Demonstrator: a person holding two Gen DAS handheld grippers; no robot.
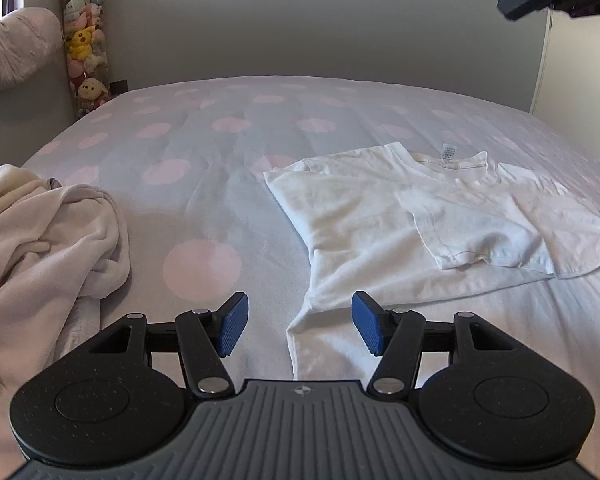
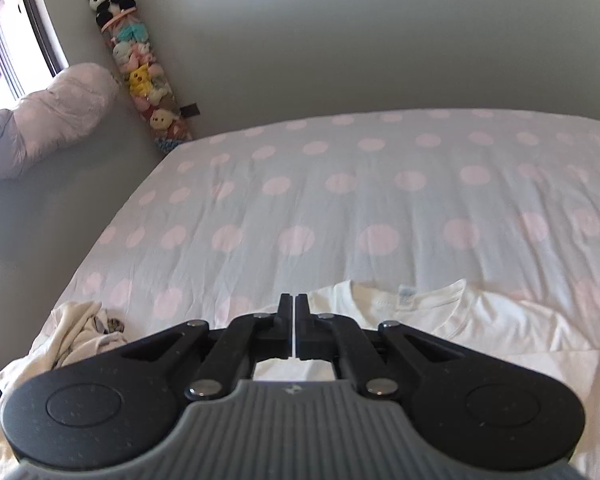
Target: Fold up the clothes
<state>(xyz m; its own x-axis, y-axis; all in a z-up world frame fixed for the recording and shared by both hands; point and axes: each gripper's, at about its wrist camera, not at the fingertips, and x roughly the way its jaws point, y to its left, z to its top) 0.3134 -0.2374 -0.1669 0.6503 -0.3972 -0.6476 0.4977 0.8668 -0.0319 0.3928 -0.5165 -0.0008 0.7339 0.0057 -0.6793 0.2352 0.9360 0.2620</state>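
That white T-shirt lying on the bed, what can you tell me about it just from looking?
The white T-shirt looks like thin, soft cotton. It lies flat on the polka-dot bedsheet, partly folded: one short sleeve, with its stitched hem showing, is turned in over the body. The round neckline faces the far wall, and a small label stands up at the collar. The lower part trails toward the camera with soft wrinkles. Nothing grips it; only the sheet touches it.

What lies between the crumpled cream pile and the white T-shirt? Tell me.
Only bare polka-dot sheet separates the cream pile from the white T-shirt, shown in the left wrist view.
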